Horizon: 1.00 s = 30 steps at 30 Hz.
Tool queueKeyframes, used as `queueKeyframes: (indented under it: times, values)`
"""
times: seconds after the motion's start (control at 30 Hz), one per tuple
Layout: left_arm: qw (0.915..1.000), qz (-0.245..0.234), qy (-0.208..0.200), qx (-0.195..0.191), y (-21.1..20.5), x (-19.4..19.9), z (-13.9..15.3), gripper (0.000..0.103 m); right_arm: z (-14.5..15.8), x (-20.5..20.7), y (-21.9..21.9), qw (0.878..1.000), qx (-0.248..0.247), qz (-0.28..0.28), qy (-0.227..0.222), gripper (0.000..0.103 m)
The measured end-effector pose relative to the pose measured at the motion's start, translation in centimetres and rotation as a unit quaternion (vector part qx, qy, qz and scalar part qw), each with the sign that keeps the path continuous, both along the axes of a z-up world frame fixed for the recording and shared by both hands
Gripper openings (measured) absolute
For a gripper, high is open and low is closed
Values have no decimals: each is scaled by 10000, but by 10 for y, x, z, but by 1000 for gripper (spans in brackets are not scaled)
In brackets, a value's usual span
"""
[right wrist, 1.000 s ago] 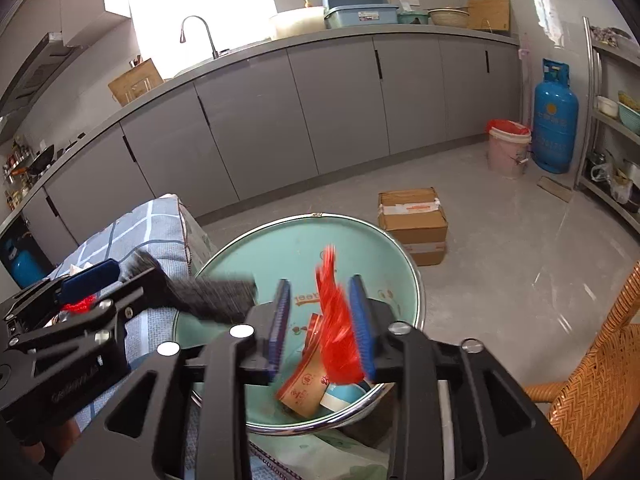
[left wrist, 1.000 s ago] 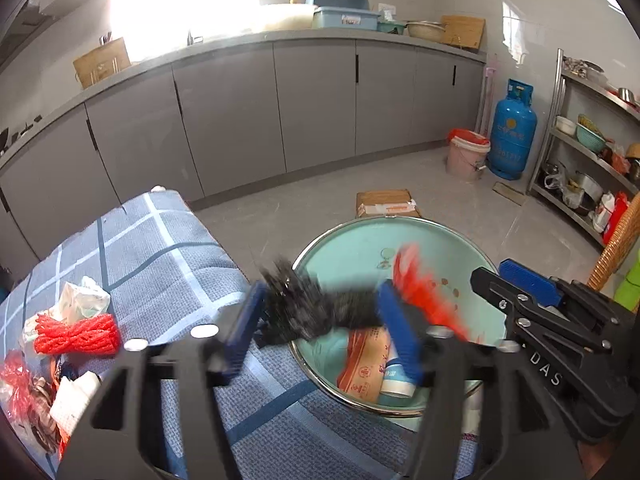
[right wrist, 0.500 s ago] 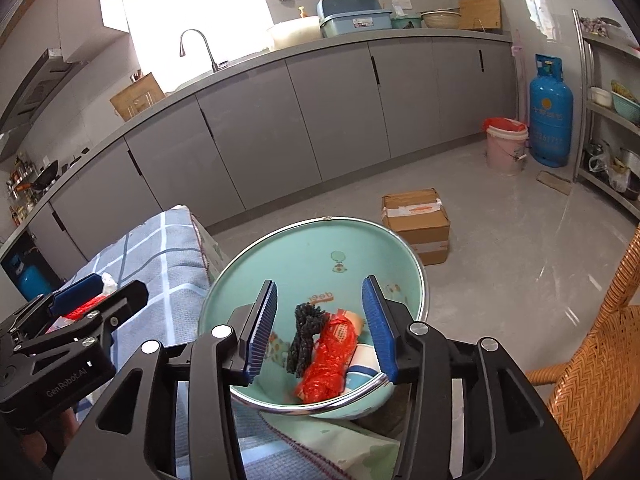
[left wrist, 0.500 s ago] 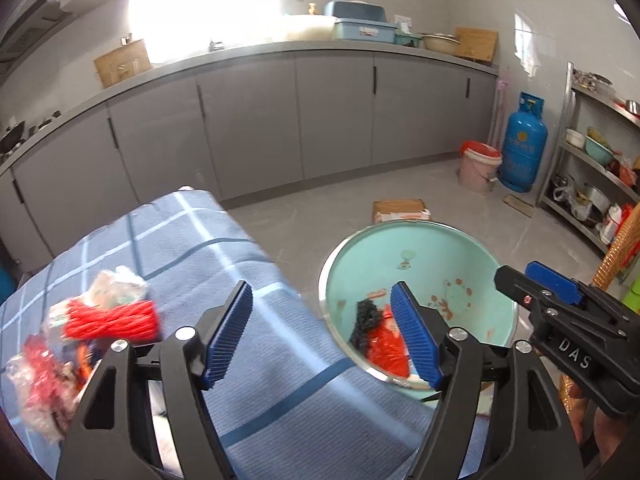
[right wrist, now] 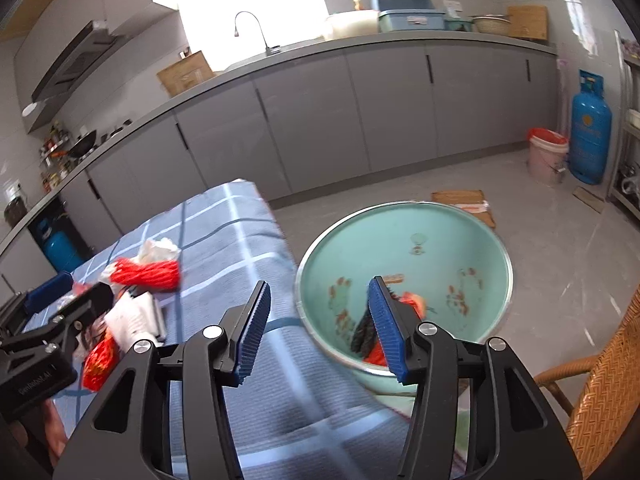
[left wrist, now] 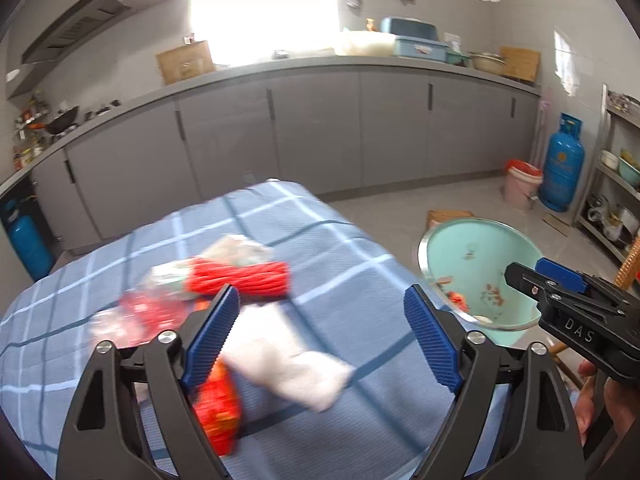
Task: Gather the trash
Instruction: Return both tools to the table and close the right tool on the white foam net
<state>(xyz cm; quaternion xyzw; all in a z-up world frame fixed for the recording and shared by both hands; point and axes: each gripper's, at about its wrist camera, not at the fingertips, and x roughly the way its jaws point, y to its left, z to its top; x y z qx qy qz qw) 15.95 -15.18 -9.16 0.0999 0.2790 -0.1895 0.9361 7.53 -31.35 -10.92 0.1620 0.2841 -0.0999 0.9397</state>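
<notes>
My left gripper point(left wrist: 320, 332) is open and empty above the blue checked tablecloth point(left wrist: 352, 264), over a white packet point(left wrist: 288, 364). A red mesh bundle point(left wrist: 244, 280), a red wrapper point(left wrist: 216, 404) and crumpled plastic point(left wrist: 144, 316) lie around it. My right gripper point(right wrist: 318, 328) is open and empty at the table's right edge beside the teal basin point(right wrist: 404, 240), which holds a black piece point(right wrist: 362, 334) and red trash point(right wrist: 414, 302). The basin also shows in the left wrist view point(left wrist: 476, 252).
Grey kitchen cabinets point(left wrist: 320, 132) run along the back. A cardboard box point(right wrist: 464, 202), a pink bucket point(right wrist: 546, 154) and a blue gas cylinder point(right wrist: 590, 128) stand on the floor. A wicker chair point(right wrist: 600, 400) is at the right. A metal shelf point(left wrist: 616, 184) stands at far right.
Both grippers let go of the black and red trash into the basin, opened wide, and swung left toward the table; the left one is now over the trash pile.
</notes>
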Motion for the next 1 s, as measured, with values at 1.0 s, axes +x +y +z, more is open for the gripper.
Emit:
queueKeyframes:
  times: [1.0]
  values:
    - [9771,1947,794,-331,195,57,-57,93,-29,64,171,9785,-723,1818,652,62]
